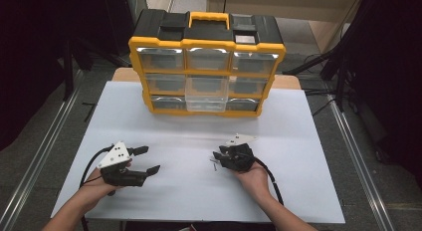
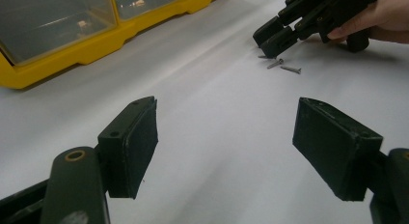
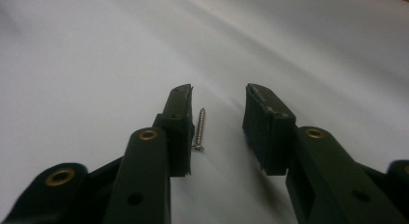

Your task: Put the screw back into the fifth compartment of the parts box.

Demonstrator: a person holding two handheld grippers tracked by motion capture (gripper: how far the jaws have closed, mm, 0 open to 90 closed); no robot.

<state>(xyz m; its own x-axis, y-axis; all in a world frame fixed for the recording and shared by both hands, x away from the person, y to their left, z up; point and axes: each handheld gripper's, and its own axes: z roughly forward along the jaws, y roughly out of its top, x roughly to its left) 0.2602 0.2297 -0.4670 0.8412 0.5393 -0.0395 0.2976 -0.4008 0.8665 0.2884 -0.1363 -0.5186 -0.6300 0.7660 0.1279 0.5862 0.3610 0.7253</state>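
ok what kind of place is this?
Probably a lab recording setup: a white table holding a yellow parts organizer, loose screws, with rails on the floor beside it.

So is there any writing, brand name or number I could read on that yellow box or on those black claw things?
None can be read.
The organizer box has a small pale patch on its black top that may be a label: too small and blurred to read.
The left gripper, the right gripper and the screws show no lettering.
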